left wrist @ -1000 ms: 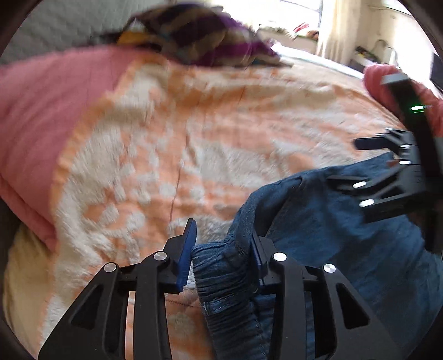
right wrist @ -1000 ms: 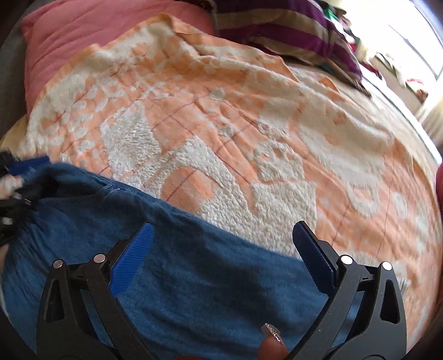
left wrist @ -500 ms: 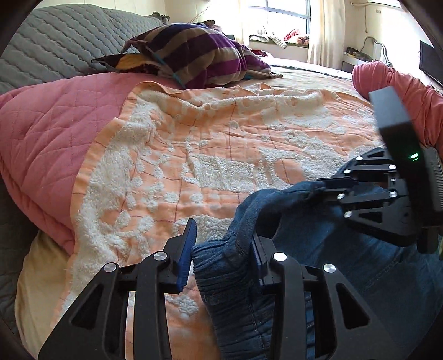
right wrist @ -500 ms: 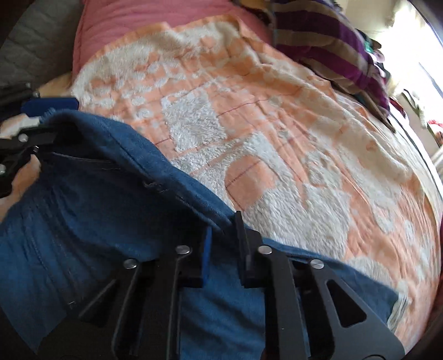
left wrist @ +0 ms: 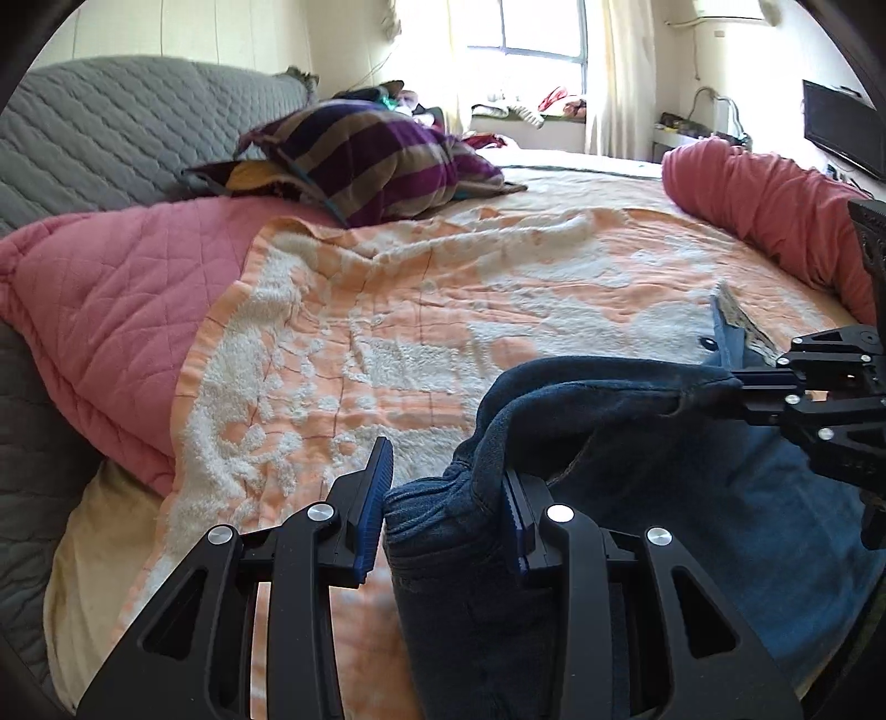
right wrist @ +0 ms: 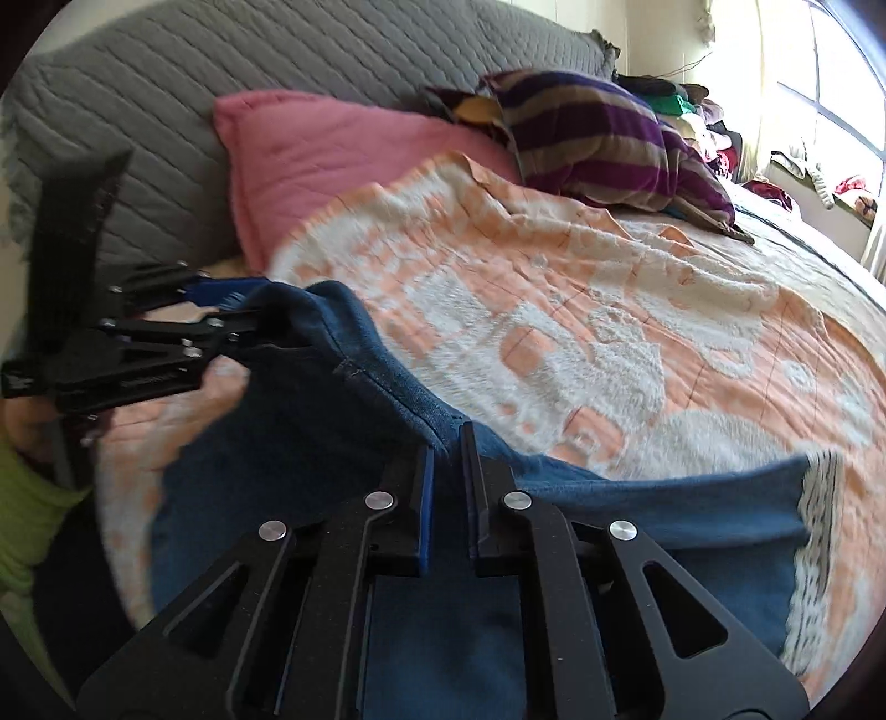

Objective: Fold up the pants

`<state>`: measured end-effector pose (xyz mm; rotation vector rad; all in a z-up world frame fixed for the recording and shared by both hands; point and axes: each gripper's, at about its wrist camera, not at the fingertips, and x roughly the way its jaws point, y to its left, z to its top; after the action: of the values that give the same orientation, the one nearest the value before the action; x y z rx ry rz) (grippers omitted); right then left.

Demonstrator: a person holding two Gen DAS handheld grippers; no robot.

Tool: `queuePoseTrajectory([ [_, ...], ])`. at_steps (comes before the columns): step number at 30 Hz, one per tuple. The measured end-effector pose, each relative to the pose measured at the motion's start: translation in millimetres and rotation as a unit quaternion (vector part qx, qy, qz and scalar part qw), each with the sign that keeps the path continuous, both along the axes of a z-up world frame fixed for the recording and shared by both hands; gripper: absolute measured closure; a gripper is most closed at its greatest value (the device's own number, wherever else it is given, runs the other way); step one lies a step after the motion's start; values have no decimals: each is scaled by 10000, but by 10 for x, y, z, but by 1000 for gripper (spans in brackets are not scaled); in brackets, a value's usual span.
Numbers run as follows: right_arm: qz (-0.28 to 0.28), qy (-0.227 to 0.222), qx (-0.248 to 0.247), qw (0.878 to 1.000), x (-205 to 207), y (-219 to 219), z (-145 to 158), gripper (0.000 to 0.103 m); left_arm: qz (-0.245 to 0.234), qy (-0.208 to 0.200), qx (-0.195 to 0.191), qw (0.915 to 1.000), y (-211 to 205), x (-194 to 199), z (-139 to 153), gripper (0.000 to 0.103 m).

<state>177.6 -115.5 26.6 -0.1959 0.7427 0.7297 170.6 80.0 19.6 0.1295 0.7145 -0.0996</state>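
Blue denim pants (left wrist: pixel 653 498) lie on an orange and white blanket (left wrist: pixel 443 310) on a bed. My left gripper (left wrist: pixel 443 498) is shut on the bunched waistband end of the pants and holds it lifted. My right gripper (right wrist: pixel 446 471) is shut on the upper edge of the pants (right wrist: pixel 343 437), further along. The edge hangs raised between both grippers. The right gripper shows at the right of the left wrist view (left wrist: pixel 736 387); the left gripper shows at the left of the right wrist view (right wrist: pixel 243 310). A frayed pale hem (right wrist: pixel 819 509) lies on the blanket at the right.
A pink quilt (left wrist: pixel 111 310) lies left of the blanket, with a grey quilted headboard (left wrist: pixel 111 133) behind. A purple striped cushion (left wrist: pixel 376 160) sits at the back. A pink rolled cover (left wrist: pixel 775 210) lies at the far right. A window (left wrist: pixel 542 33) is beyond.
My right gripper closed on the pants edge, and both grippers have lifted the edge higher off the blanket. The views have tilted up toward the headboard and window.
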Motion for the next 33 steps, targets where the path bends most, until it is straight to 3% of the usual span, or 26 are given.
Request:
queuePoseTrajectory([
  [9, 255, 50, 323, 9991, -750, -66, -24, 99, -65, 201, -320, 9993, 50, -602, -89, 69],
  [21, 1072, 174, -260, 9937, -1478, 299, -292, 99, 157, 912, -409, 9949, 330, -1042, -340, 66],
  [25, 1147, 520, -74, 9920, -1496, 254, -329, 99, 294, 941, -554, 9936, 429, -1205, -325, 66],
  [29, 1129, 611, -187, 9916, -1549, 262, -416, 99, 423, 896, -600, 9933, 473, -1338, -236, 67],
  [33, 1089, 733, -234, 9911, -1533, 276, -468, 99, 458, 552, -629, 9954, 415, -1363, 13, 70],
])
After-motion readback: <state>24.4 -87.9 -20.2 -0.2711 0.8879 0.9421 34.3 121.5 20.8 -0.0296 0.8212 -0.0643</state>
